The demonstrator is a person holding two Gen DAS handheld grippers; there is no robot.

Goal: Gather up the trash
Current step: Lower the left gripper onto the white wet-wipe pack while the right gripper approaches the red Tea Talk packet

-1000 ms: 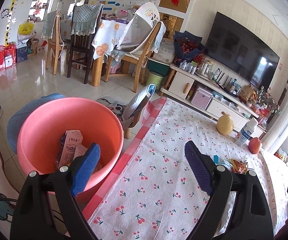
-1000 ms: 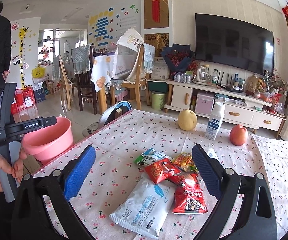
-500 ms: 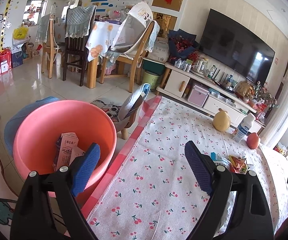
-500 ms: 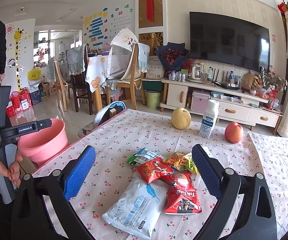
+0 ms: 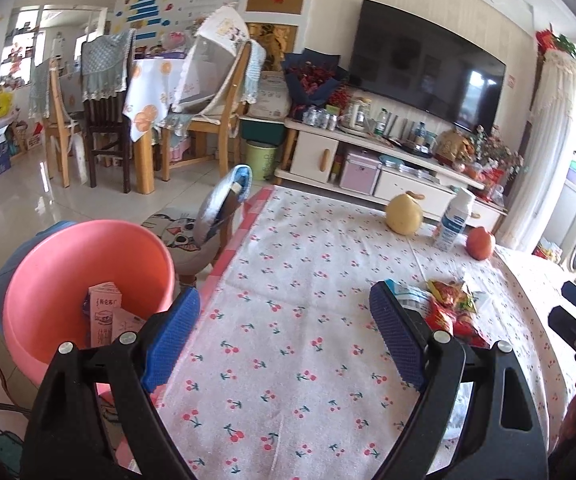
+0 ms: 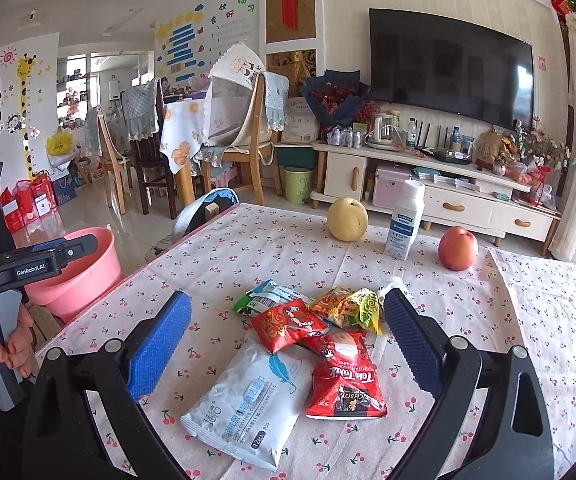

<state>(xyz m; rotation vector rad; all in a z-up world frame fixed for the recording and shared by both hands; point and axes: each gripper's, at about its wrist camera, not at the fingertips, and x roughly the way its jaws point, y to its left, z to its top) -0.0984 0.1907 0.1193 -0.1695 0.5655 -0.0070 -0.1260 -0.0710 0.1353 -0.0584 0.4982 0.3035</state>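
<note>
The right gripper (image 6: 283,336) hung with jaws spread wide and empty, directly over the pile of wrappers (image 6: 312,320) at lower centre of its view. The white wipes pack (image 6: 247,396) lay nearest, its long axis running lower left to upper right. The left gripper (image 5: 283,332), likewise agape, sat farther off, beside the pink basin (image 5: 67,272) at lower left, which probably held cartons.

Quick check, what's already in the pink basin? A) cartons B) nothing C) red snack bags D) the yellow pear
A: the left wrist view shows cartons standing inside the pink basin, while the red snack bags and the yellow pear are on the tablecloth. Both the left gripper and the right gripper are open and hold nothing.
</note>
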